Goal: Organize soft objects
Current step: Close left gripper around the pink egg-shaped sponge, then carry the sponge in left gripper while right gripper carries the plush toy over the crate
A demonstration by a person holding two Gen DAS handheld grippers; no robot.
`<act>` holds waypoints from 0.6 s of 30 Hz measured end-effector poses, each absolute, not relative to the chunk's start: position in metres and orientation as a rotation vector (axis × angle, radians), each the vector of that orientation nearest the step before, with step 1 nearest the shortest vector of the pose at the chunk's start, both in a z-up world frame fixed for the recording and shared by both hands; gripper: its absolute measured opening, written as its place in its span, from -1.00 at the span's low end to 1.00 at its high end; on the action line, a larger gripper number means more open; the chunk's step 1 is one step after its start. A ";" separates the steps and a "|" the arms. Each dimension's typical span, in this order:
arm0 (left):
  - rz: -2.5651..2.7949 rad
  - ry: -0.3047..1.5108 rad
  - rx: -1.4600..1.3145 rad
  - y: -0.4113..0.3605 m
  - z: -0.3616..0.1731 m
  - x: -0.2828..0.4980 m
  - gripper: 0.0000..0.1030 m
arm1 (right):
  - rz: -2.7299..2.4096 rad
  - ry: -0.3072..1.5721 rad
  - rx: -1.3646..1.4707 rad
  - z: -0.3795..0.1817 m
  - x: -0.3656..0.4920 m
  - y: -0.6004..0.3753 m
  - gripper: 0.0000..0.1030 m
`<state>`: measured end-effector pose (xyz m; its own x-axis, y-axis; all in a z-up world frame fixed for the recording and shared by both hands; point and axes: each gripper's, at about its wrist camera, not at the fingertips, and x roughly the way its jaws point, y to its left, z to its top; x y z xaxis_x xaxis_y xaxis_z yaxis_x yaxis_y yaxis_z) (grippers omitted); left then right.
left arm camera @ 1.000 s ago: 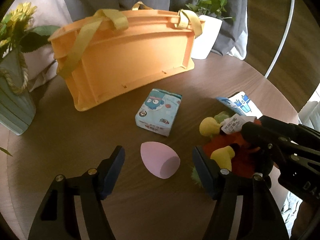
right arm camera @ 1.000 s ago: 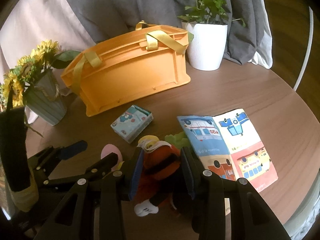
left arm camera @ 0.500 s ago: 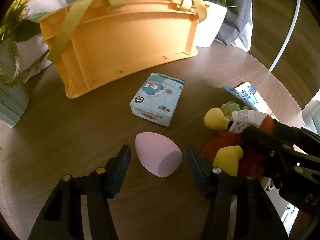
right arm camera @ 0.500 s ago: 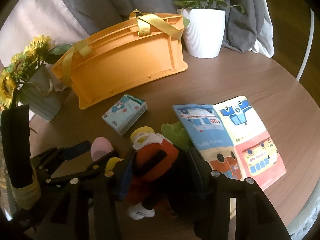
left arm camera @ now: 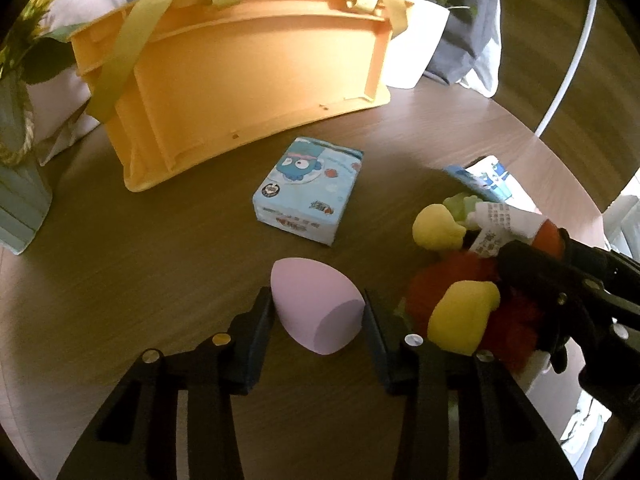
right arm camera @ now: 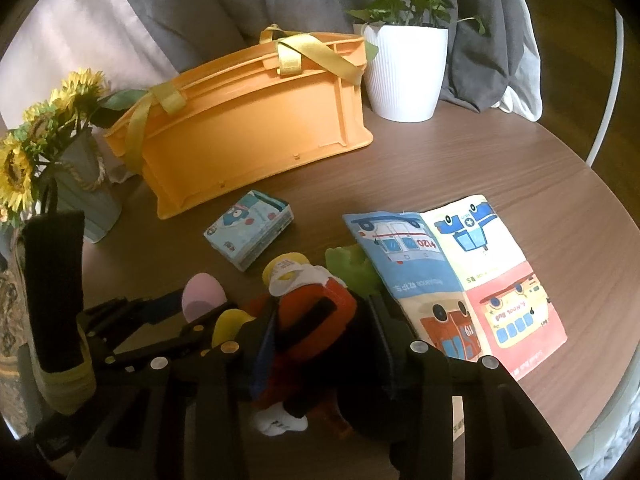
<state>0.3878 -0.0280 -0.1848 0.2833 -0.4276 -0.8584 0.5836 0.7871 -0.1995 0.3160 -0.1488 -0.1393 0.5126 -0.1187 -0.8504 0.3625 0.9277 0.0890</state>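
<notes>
The left gripper (left arm camera: 318,312) pinches a pink sponge (left arm camera: 316,312); the right gripper (right arm camera: 324,332) clamps a red plush toy (right arm camera: 316,312). Right of it, a cloth book (right arm camera: 452,272) reads "0214".

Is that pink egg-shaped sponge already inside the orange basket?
No. The pink sponge lies on the wooden table between the left gripper jaws, in front of the orange basket.
</notes>
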 end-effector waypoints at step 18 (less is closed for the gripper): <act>-0.653 0.909 0.145 -0.003 -0.099 0.367 -0.17 | -0.247 0.841 0.258 -0.080 0.293 -0.133 -0.17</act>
<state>0.3670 -0.0025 -0.0990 0.4374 -0.4633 -0.7708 0.5818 0.7993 -0.1503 0.2933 -0.1334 -0.0796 0.6416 -0.1132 -0.7587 0.3155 0.9405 0.1265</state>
